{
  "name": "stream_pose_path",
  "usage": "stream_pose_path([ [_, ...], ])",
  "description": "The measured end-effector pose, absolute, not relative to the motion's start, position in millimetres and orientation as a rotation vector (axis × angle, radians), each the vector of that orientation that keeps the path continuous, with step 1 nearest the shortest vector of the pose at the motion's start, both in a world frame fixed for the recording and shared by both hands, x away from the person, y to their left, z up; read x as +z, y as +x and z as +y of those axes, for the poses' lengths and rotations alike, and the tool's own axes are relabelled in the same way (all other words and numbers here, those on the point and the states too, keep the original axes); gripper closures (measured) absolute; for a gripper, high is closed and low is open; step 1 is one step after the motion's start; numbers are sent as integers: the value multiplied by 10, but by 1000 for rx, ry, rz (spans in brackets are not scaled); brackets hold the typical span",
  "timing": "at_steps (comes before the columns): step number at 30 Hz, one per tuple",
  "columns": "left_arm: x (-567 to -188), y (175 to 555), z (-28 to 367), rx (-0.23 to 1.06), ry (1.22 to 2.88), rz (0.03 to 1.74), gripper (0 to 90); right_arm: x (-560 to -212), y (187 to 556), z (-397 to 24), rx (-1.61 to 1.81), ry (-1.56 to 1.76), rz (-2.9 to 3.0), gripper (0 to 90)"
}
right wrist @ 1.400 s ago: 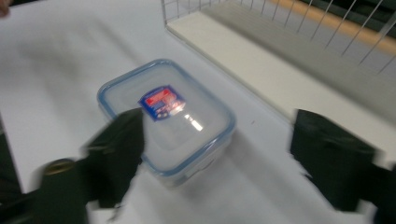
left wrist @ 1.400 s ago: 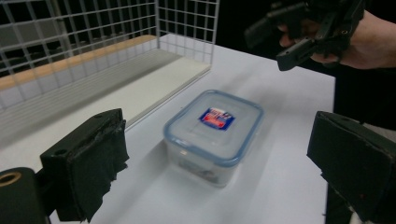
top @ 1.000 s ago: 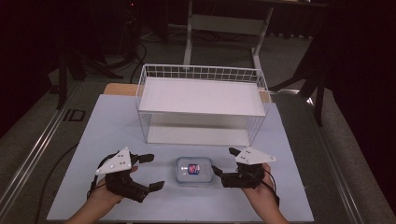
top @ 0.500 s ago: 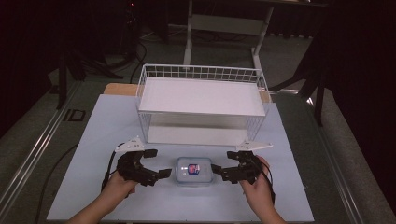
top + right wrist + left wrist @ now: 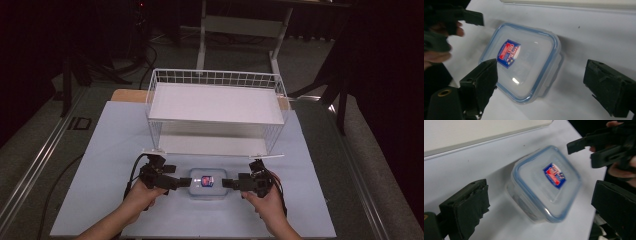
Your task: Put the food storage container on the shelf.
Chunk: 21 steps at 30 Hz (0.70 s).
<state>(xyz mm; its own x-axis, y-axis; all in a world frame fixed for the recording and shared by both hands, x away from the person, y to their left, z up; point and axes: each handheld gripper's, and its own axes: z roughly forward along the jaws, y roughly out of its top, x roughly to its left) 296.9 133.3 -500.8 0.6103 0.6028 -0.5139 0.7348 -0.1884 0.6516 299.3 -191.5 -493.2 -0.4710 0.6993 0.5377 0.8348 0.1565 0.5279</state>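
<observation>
A small clear food container point(image 5: 206, 183) with a blue-rimmed lid and a red-and-blue label sits flat on the pale worktop point(image 5: 100, 150), just in front of the white wire basket point(image 5: 216, 112), and I have a gripper at each end of it. My left gripper point(image 5: 184, 182) comes in from the container's left side; its jaws have just been opening and now stand wide apart, and in the left gripper view the container point(image 5: 545, 183) lies between and beyond them, untouched by either pad. My right gripper point(image 5: 227, 183) faces it from the right side, its jaws likewise just opened and standing fully apart; in the right gripper view the container point(image 5: 521, 61) sits between the two black pads, the left one overlapping its near corner, though I cannot tell whether it touches. Neither gripper clamps anything.
</observation>
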Motion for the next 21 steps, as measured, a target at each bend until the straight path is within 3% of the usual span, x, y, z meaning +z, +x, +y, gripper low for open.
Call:
stream_pose_path([
  [5, -5110, 3024, 1259, -281, 1876, 1134, 34, -5041, 3061, -1900, -1166, -1545, -2136, 141],
  [11, -5241, 3066, 1252, -392, 1816, 1256, 117, -5147, 3100, -1896, -1142, -1573, -2044, 187],
  [13, -5273, 3063, 1247, -413, 1813, 1271, 155, -5173, 3089, -1890, -1145, -1574, -2007, 272],
  [21, -5370, 3031, 1235, -491, 1786, 1295, 300, -5224, 3068, -1831, -1089, -1592, -1968, 387],
])
